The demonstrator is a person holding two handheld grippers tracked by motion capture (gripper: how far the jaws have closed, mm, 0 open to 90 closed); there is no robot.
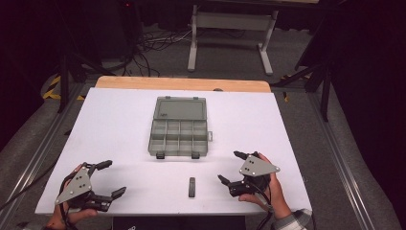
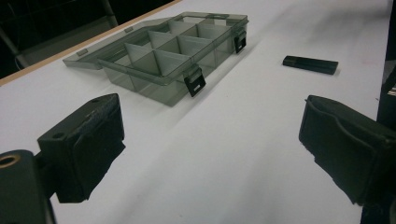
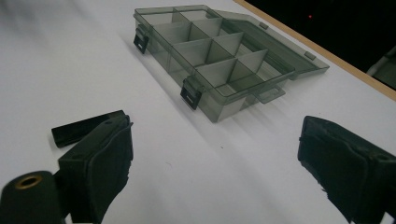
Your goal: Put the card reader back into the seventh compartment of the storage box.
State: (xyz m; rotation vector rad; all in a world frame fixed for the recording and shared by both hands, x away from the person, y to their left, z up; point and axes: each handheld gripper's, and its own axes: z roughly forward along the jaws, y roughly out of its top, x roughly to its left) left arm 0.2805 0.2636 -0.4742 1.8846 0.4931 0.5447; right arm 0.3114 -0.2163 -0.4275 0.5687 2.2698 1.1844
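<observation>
Hand-held grippers left (image 1: 113, 178) and right (image 1: 232, 167) spread wide, black bar (image 1: 192, 187) between, near table edge (image 1: 143, 211).

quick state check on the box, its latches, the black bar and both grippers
organizer box: lid open, laid flat, compartments empty
front latches: undone
black bar: lying flat on the table, untouched
left gripper: open, holding nothing
right gripper: open, holding nothing

Left gripper (image 1: 111, 178): black body, grey three-cornered plate on top with dark screw heads, black cable trailing off the rear; jaw pads black and padded, brass-coloured ring at the jaw base in the left gripper view. Right gripper (image 1: 232, 166): same black build, grey plate, black cable. Plaid sleeve (image 1: 293, 221) on that arm.
</observation>
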